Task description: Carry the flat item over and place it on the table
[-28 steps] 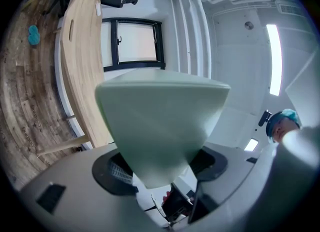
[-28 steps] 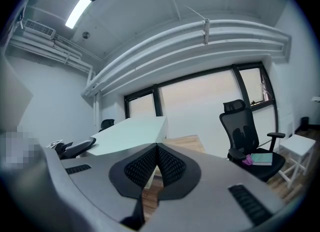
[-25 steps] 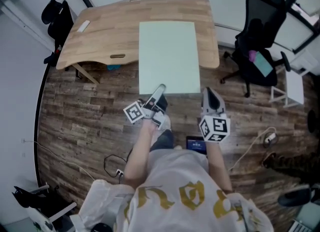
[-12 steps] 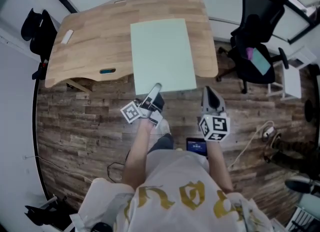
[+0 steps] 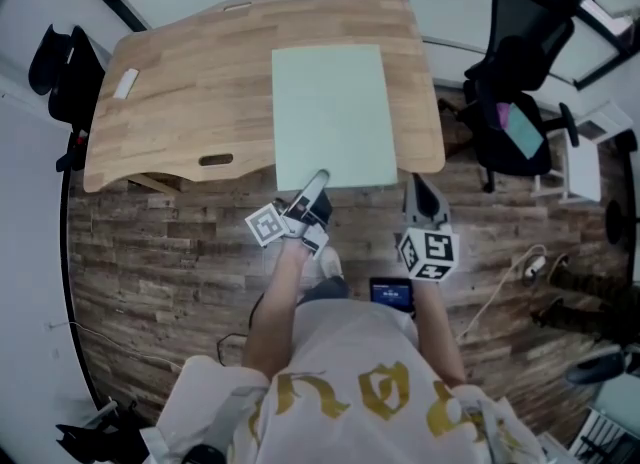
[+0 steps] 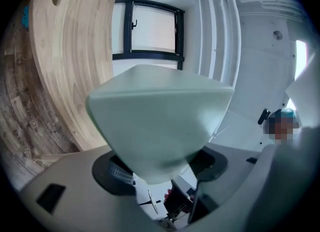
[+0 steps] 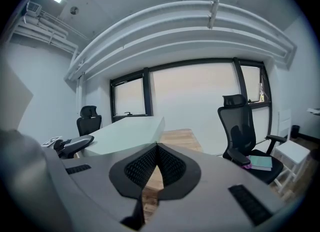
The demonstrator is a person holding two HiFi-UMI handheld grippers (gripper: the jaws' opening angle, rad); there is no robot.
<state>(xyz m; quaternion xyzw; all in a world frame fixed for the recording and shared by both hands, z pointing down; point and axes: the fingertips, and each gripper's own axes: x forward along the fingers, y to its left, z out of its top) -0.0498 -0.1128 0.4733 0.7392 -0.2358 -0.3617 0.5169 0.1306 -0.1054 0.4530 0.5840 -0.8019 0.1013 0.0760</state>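
Pale green board [image 5: 330, 112] hangs flat above the wooden worktop [image 5: 190, 92], in the upper middle of the head view, with its near edge jutting past the worktop's near rim towards the person; whether its far part already touches the wood I cannot tell. It is held at its two near corners, probably because a wide thin sheet would tip or sag from one grip alone. The left claw [image 5: 315, 184] has its jaws set wide, with the board's corner [image 6: 160, 121] seated deep between the pads and clamped there; this claw is rolled onto its side, so the worktop [image 6: 80, 51] runs up the left of its view. The right claw [image 5: 420, 192] is nearly closed, its ribbed pads [image 7: 172, 166] pinching the thin edge of the other corner [image 7: 125, 133]. Both point away from the person, which suits laying the board down along its length.

The worktop is pale wood with rounded corners and mostly bare; a small white item [image 5: 125, 83] lies near its left end, well apart from the board. The floor [image 5: 170, 252] is dark wood planking; a black office chair [image 5: 520, 82] with something teal on its seat stands at the upper right, and another black chair [image 5: 60, 62] at the upper left; a dark-framed window [image 7: 195, 91] fills the far wall.
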